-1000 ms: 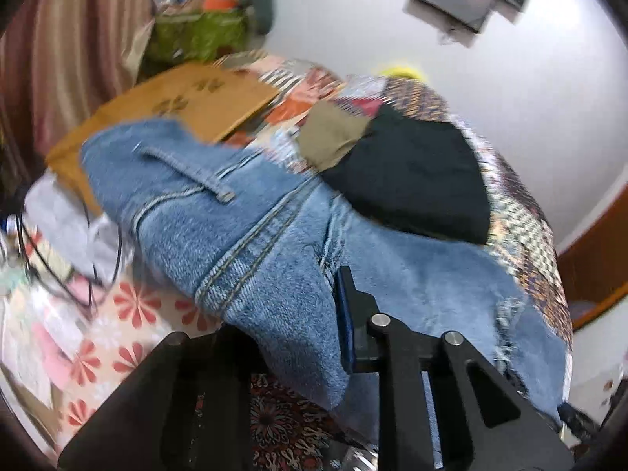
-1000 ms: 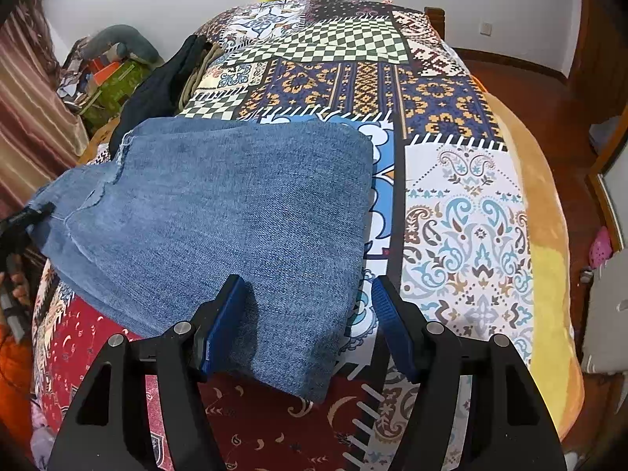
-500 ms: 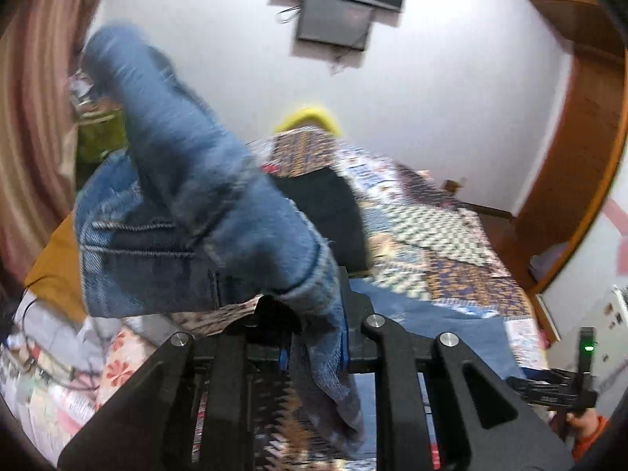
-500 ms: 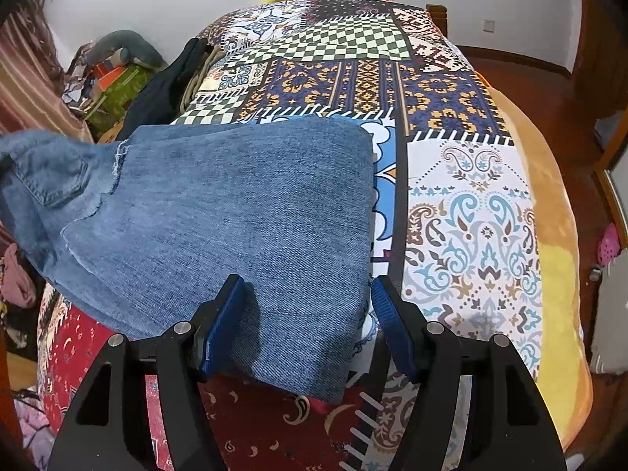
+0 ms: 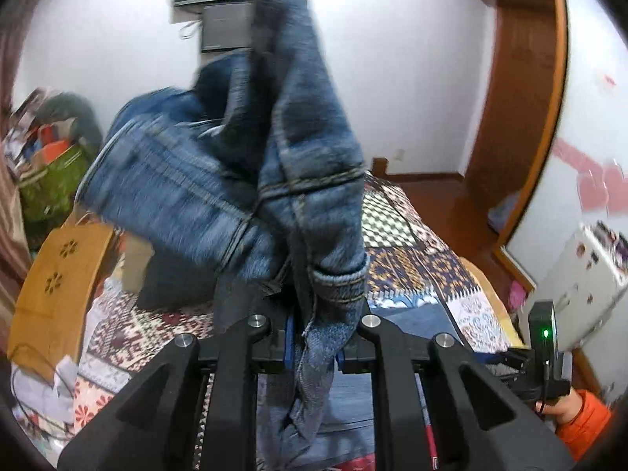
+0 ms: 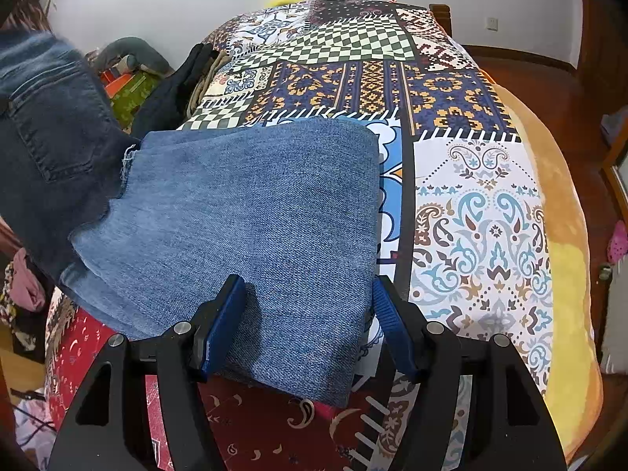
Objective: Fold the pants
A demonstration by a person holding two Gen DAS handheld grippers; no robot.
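Blue jeans [image 6: 251, 219] lie with the folded legs flat on the patchwork bedspread [image 6: 482, 204]. My left gripper [image 5: 314, 343] is shut on the waistband end of the jeans [image 5: 274, 165] and holds it high above the bed, the cloth hanging in front of the camera. That lifted end shows at the left of the right wrist view [image 6: 51, 149]. My right gripper [image 6: 308, 322] is open, its blue pads on either side of the near edge of the folded legs, low over them.
A pile of dark clothes [image 6: 176, 86] lies at the bed's far left. A brown paper bag [image 5: 59, 282] and a green bag [image 5: 51, 184] stand beside the bed. The bed's right edge has an orange blanket [image 6: 565, 267]. A wooden wardrobe [image 5: 522, 90] stands at the right.
My left gripper has lifted the waistband end up off the bed and swung it towards the folded legs. My right gripper has stayed still and open.
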